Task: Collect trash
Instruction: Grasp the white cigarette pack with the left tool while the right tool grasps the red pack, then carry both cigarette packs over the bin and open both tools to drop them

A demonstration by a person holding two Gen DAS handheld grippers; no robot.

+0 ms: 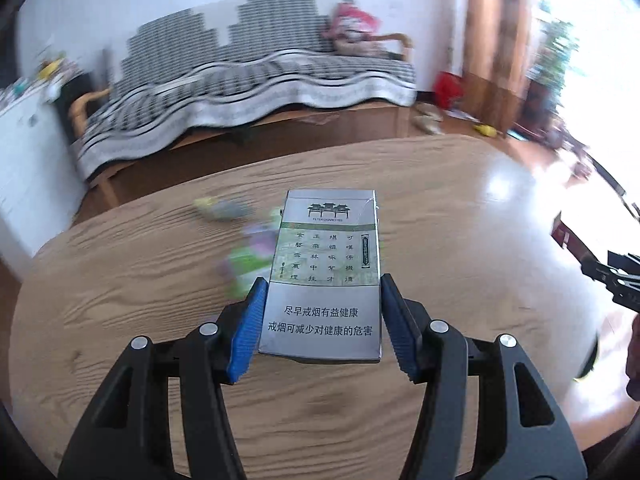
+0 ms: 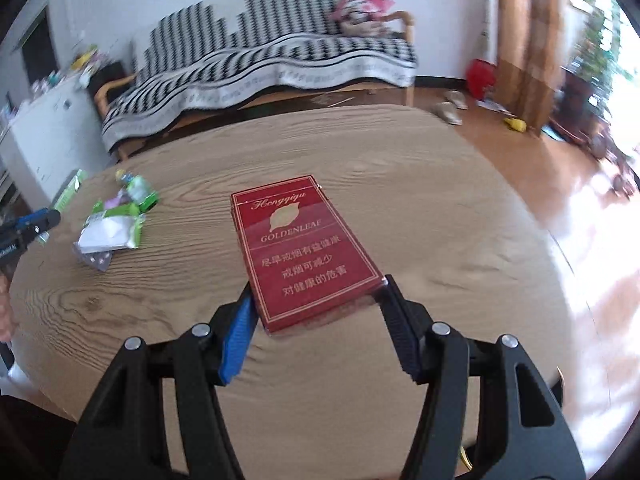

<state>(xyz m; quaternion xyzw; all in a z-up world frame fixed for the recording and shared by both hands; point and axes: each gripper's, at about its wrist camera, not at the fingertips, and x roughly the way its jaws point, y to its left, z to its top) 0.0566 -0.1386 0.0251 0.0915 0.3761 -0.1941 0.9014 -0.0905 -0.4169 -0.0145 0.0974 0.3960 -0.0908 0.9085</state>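
Note:
My left gripper (image 1: 322, 312) is shut on a silver cigarette pack (image 1: 326, 272) with green artwork and holds it above the wooden table (image 1: 120, 300). My right gripper (image 2: 318, 304) is shut on a red cigarette pack (image 2: 304, 252) marked Goldenleaf, also above the table. Green and white wrappers (image 2: 116, 220) and a pill blister (image 2: 96, 259) lie on the table's left part; they show blurred behind the silver pack in the left wrist view (image 1: 244, 256). The left gripper (image 2: 28, 228) shows at the right wrist view's left edge with the pack's edge (image 2: 70, 190).
The round table's (image 2: 440, 240) far edge faces a sofa (image 2: 260, 52) with a striped black and white cover. A white cabinet (image 2: 48, 132) stands at the left. Slippers (image 2: 450, 108) and a red object (image 2: 482, 74) lie on the floor at the right.

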